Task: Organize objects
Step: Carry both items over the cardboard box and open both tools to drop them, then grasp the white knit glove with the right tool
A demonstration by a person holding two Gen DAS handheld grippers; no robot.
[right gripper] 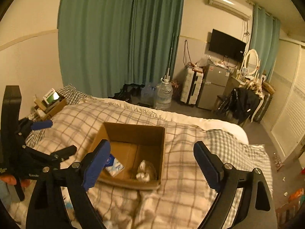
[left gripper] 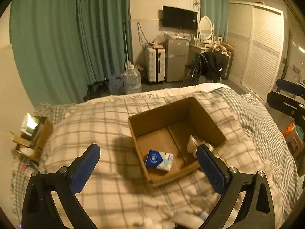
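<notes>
Left tool (left gripper: 148, 168): jaws wide, nothing between them. Right tool (right gripper: 152, 164): likewise spread and empty. Cardboard box (left gripper: 162, 112), open-topped, sits mid-bed; tissue pack (left gripper: 159, 160) lies at its near left, crumpled white item (right gripper: 144, 171) at its near right. Lift clear of the near rim before reaching elsewhere; the bed's (right gripper: 190, 190) right side gives you open room.
</notes>
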